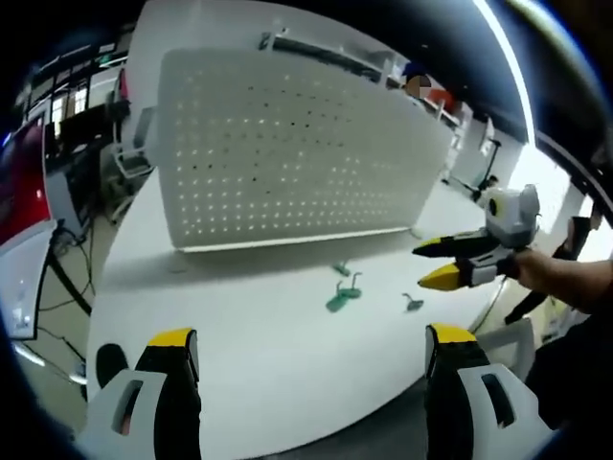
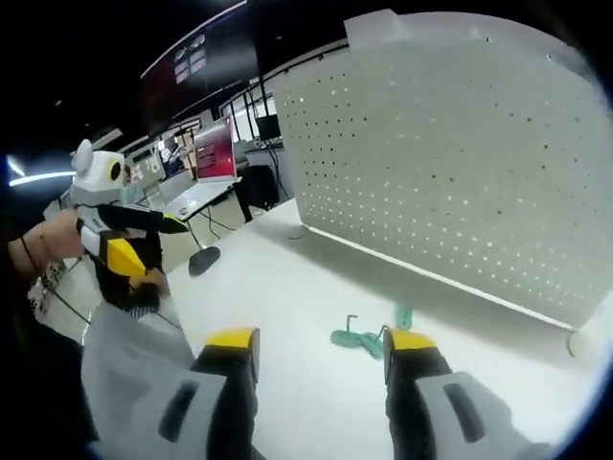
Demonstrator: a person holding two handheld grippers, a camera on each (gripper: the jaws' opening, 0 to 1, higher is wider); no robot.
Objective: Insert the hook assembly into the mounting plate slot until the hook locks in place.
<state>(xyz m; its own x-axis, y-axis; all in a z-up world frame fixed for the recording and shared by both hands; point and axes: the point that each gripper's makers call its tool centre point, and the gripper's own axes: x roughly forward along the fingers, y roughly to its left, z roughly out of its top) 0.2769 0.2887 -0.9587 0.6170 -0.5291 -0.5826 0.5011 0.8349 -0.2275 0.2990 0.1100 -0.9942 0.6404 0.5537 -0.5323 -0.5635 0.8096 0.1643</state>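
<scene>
A white perforated mounting plate (image 1: 287, 144) (image 2: 450, 163) stands upright on the white table (image 1: 239, 326). In front of it lie small green hook parts (image 1: 340, 297) (image 2: 356, 337), with another green piece (image 1: 342, 269) (image 2: 403, 316) closer to the plate and a small grey piece (image 1: 413, 304) to one side. My left gripper (image 1: 311, 350) is open and holds nothing; it hovers back from the hooks. In the right gripper view it shows at the left (image 2: 165, 251), held by a hand. My right gripper (image 2: 316, 355) (image 1: 421, 265) is open and stands just short of the green hooks.
The table's near edge (image 1: 316, 436) curves just ahead of my left jaws. Beyond the table stand desks with screens (image 2: 215, 149), a red screen (image 1: 19, 182) and a chair (image 1: 134, 153). A person's sleeve (image 2: 134, 355) shows low on the left.
</scene>
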